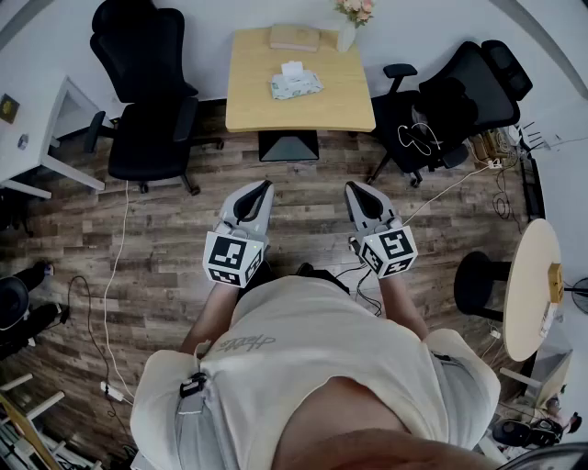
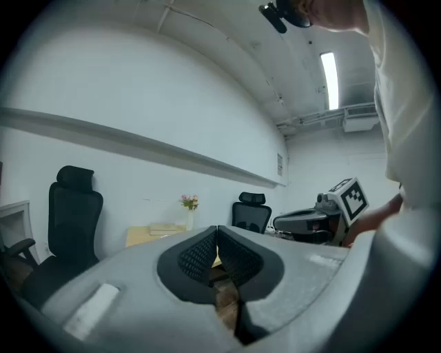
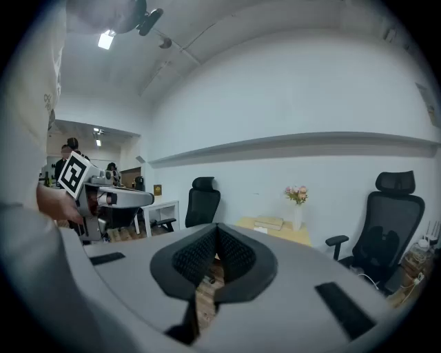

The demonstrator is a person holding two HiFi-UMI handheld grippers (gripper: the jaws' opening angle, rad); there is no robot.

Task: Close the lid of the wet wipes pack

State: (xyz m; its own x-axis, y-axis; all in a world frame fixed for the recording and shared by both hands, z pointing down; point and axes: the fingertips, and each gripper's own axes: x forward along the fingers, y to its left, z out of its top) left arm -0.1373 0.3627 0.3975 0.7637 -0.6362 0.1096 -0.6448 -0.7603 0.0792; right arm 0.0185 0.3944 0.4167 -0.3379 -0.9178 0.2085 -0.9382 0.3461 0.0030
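Note:
A pale green wet wipes pack [image 1: 296, 84] lies on the wooden table [image 1: 248, 101] far ahead, with a white piece standing up on its top. My left gripper [image 1: 265, 186] and right gripper [image 1: 351, 189] hang side by side over the wood floor, well short of the table. Both are shut with nothing between the pads. In the left gripper view the shut gripper [image 2: 217, 229] points at the table [image 2: 141, 236]; the pack is hidden there. The right gripper [image 3: 217, 227] in its own view also faces the table [image 3: 303, 236].
Black office chairs stand left [image 1: 147, 101] and right [image 1: 450, 101] of the table. A book [image 1: 294, 38] and a vase of flowers [image 1: 349, 23] sit at the table's far edge. Cables [image 1: 423, 207] trail on the floor; a round table [image 1: 528, 285] is at right.

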